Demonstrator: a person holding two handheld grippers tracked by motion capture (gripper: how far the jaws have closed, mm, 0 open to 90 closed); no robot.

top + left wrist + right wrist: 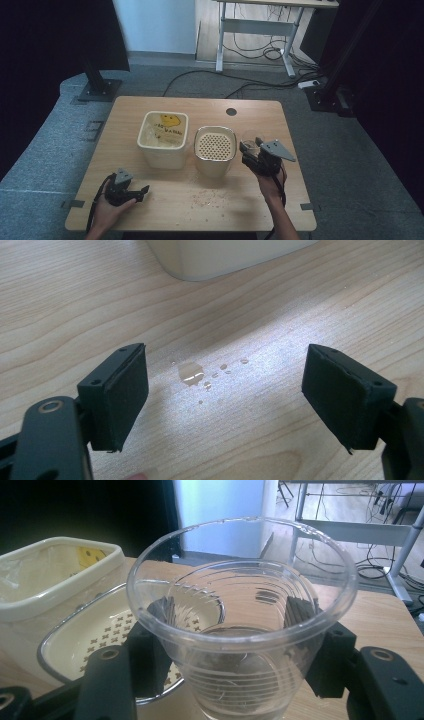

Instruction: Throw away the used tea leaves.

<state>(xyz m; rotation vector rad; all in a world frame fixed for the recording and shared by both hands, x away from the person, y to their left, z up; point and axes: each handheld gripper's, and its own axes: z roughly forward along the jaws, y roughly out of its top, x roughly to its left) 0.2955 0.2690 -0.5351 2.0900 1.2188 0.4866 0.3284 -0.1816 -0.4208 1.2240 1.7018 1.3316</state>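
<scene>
The clear ribbed plastic cup (240, 625) stands upright in the grip, its long axis vertical and its open mouth facing up. The wall is transparent, with fine horizontal ridges and a rolled rim; the base looks wet. No print is legible on it. The right gripper (227, 635) is clamped on the cup, one black pad on each side of the lower wall. In the high view the cup (248, 138) sits at the right side of the light wooden table (150, 205), just beside the cream container with a perforated strainer insert (215, 148). Left of that container stands a cream rectangular tub (163, 139) lined with clear film; a yellow smiley-face label lies inside, its writing too small to read. The left gripper (225, 395) rests low near the table's front left, jaws spread wide with nothing between them. Small water droplets (191, 373) lie on the wood ahead of it.
</scene>
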